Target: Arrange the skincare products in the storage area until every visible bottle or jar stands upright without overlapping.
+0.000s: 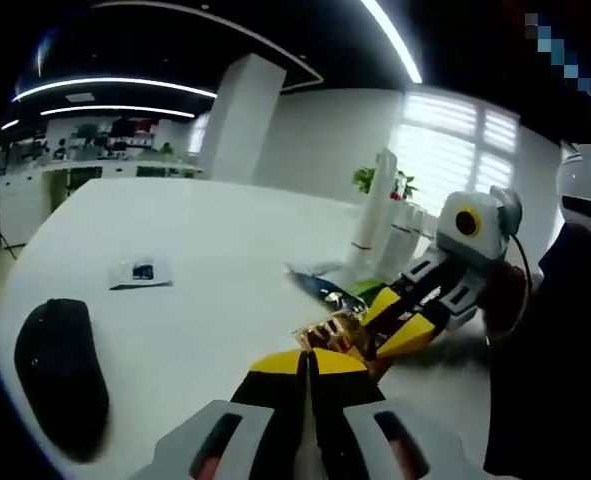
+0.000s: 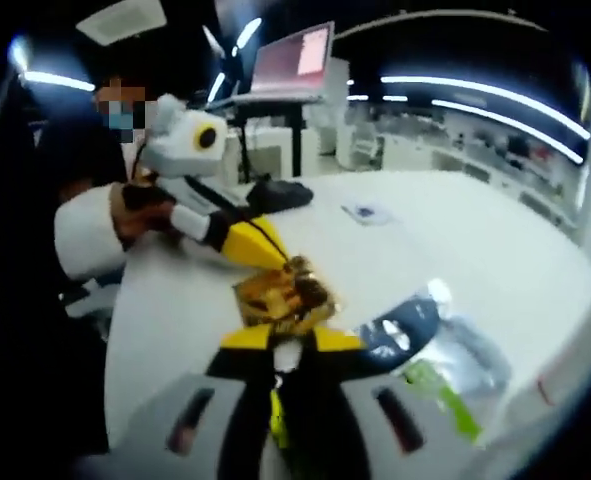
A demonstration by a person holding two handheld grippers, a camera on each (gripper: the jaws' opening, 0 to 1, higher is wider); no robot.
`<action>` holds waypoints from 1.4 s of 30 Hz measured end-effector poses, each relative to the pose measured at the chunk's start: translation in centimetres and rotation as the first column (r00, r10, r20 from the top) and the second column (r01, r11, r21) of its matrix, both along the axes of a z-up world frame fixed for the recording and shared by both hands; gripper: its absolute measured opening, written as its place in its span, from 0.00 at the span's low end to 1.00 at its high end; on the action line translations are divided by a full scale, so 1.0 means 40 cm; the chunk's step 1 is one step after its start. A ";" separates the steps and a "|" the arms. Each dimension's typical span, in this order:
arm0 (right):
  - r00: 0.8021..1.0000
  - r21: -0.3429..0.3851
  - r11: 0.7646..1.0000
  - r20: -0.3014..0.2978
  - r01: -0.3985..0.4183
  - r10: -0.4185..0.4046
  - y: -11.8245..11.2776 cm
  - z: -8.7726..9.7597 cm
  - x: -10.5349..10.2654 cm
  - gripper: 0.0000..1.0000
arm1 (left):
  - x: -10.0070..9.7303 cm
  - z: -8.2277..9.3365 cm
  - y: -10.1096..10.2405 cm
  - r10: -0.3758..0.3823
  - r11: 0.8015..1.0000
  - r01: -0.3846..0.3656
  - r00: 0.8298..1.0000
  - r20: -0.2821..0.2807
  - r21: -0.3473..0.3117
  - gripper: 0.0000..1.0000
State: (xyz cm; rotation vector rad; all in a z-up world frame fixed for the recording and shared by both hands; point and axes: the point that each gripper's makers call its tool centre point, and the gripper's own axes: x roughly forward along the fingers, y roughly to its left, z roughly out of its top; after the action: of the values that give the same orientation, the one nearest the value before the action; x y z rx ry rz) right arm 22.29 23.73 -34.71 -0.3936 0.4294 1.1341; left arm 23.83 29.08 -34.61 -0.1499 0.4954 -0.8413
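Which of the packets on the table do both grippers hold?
The crinkled gold packet, pinched between the left gripper and right gripper; the blue and green packets lie free.

The white table (image 1: 225,230) is showing a smooth, faintly sheeny top that is catching soft ceiling light. The gold packet (image 2: 280,293), pinched between both grippers, is looking like crinkled metallic foil and glinting brightly. The left gripper (image 1: 309,362) and the right gripper (image 2: 287,345) are presenting hard grey plastic bodies with matt black and yellow jaws. Clear glossy plastic wrapping (image 2: 455,350) is gleaming near the table's edge. The black pouch (image 1: 63,375) is appearing matt and cloth-like.
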 end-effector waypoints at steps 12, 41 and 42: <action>0.997 -0.037 0.999 0.078 -0.006 0.009 -0.001 0.007 0.019 0.27 | -0.003 -0.007 0.003 -0.011 1.000 0.011 1.000 0.000 0.008 0.01; 0.988 -0.093 0.995 0.141 -0.043 0.055 -0.006 0.004 0.033 0.07 | 0.005 -0.017 -0.007 -0.014 1.000 0.014 1.000 -0.002 0.025 0.02; 0.988 -0.095 0.994 0.143 -0.045 0.058 -0.006 0.005 0.033 0.07 | 0.006 -0.017 -0.008 -0.013 1.000 0.014 1.000 -0.002 0.025 0.02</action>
State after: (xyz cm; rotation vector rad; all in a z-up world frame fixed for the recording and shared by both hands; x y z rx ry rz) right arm 23.60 23.49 -34.53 -0.5675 0.3450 1.1299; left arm 24.06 28.78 -35.29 -0.1242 0.5088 -0.8479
